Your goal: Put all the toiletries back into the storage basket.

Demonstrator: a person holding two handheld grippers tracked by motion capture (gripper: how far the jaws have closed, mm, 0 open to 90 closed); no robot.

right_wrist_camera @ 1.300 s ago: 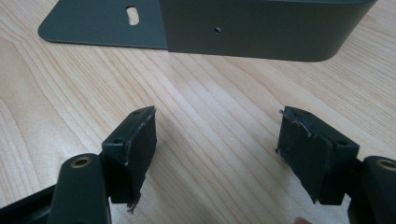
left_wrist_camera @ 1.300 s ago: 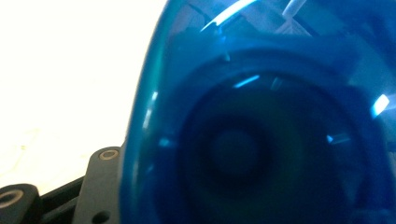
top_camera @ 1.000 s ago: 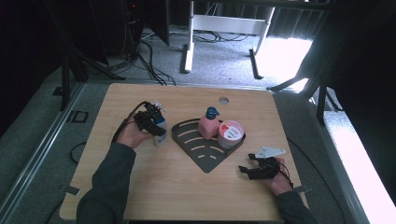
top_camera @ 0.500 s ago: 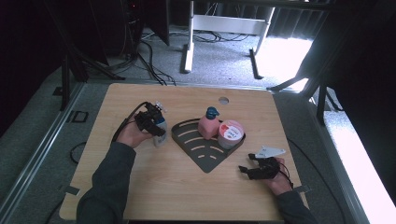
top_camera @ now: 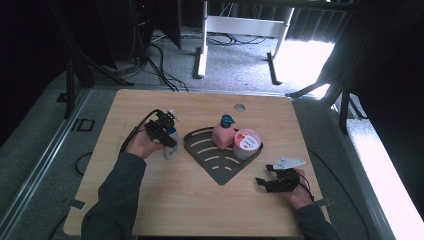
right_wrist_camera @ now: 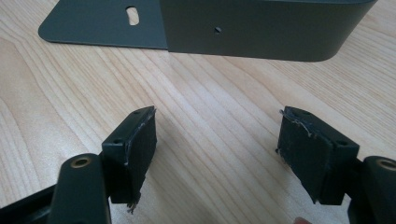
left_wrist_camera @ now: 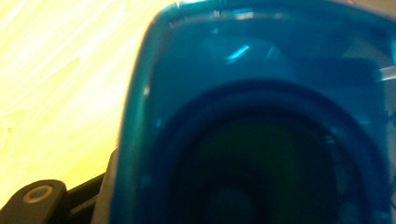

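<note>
My left gripper (top_camera: 167, 134) sits around the bottle (top_camera: 171, 145) standing on the table (top_camera: 175, 200) just left of the corner rack (top_camera: 220, 162), which holds a pump bottle (top_camera: 223, 134) with a tub (top_camera: 246, 143) to its right, while my right gripper (top_camera: 267, 181) rests near the rack's right side.

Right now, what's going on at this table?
A person works two handheld grippers. The left gripper has just been closing its fingers around a blue bottle standing on the table, left of the dark corner rack. The rack holds a pink bottle and a round tub. The right gripper rests open.
</note>
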